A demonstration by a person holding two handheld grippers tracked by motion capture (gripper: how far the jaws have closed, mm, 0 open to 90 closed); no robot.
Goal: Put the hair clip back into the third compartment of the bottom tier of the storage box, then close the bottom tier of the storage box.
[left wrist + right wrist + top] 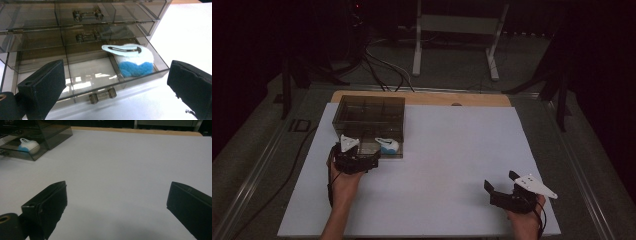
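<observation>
On the white table [452,165], my left gripper [117,82], jaws wide, faces the open drawer [82,75], its handle [103,95] dead ahead, lower centre of frame.

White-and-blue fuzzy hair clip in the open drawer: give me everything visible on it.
The white-and-blue fuzzy hair clip is a small felt-like piece, white above and blue below, with a metal snap clip across its top. It lies in the right compartment of the smoked clear plastic organiser's pulled-out bottom drawer, leaning against the divider. Neither gripper touches it.

A white-covered table [452,165] carries a smoky clear drawer box [369,117] at its far-left.
</observation>
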